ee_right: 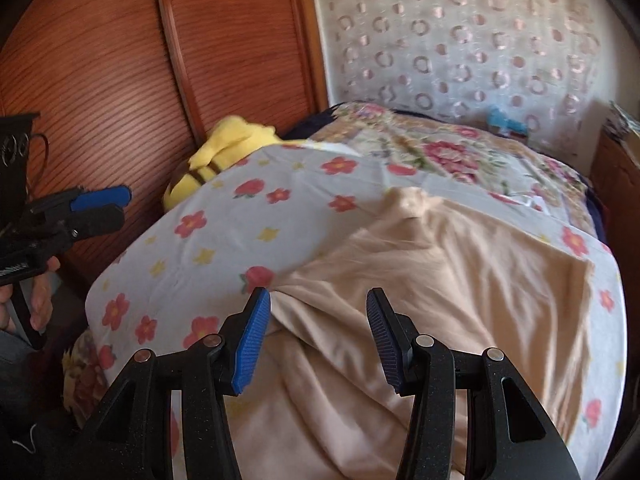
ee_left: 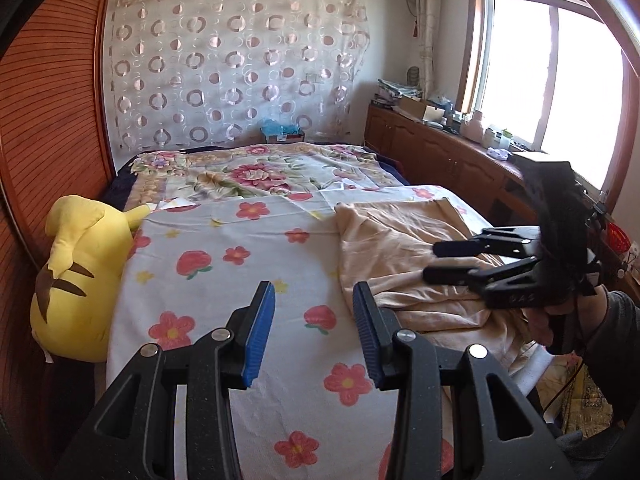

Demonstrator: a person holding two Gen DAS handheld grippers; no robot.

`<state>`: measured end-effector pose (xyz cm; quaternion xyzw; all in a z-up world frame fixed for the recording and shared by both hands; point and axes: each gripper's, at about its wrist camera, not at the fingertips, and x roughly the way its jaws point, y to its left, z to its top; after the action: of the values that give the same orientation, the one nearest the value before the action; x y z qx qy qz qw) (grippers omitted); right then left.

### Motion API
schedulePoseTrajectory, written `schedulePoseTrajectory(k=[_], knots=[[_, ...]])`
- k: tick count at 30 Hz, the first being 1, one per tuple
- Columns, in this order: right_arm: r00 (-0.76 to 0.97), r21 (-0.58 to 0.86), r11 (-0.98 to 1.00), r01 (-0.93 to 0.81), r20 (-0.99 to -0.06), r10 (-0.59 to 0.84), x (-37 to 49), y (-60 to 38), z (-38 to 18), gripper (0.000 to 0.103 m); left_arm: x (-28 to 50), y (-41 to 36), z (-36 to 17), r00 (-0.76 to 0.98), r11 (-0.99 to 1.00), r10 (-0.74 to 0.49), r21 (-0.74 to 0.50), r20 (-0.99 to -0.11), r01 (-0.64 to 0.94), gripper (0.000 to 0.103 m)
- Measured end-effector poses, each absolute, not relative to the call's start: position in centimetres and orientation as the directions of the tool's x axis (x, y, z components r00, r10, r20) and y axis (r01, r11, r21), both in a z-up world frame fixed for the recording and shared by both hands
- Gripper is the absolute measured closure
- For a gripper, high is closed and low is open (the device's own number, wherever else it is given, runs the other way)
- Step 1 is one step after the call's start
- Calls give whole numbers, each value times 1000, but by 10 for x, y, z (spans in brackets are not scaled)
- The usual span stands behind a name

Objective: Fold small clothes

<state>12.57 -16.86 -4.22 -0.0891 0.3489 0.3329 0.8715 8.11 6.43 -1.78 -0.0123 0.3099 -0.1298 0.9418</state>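
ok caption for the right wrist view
Open right gripper above a crumpled peach garment on the floral bedsheet.

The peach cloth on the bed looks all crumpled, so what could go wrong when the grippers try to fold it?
The peach cloth is bunched, so a pinch may catch several layers and fold crooked. The flowered sheet lies right under it, so the right hand-held gripper might grab that too. Both hand-held grippers are open and empty; the left hand-held gripper hovers over bare sheet.

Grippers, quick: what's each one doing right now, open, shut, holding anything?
Left gripper: open, empty, over the flowered sheet.
Right gripper: open, empty, above the beige garment.
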Motion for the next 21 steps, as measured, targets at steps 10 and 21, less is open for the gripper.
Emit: schedulePoseTrajectory(k=[10,21], knots=[[443,26,718,-695,-771,457,157,-111,-82,51,76,75,-26,778,971,-234,-95,-583,220,62],[544,-89,749,-656,-743,389,163,-107,-89,94,75,77,-36,769,968,-243,-97,-592,231,62]])
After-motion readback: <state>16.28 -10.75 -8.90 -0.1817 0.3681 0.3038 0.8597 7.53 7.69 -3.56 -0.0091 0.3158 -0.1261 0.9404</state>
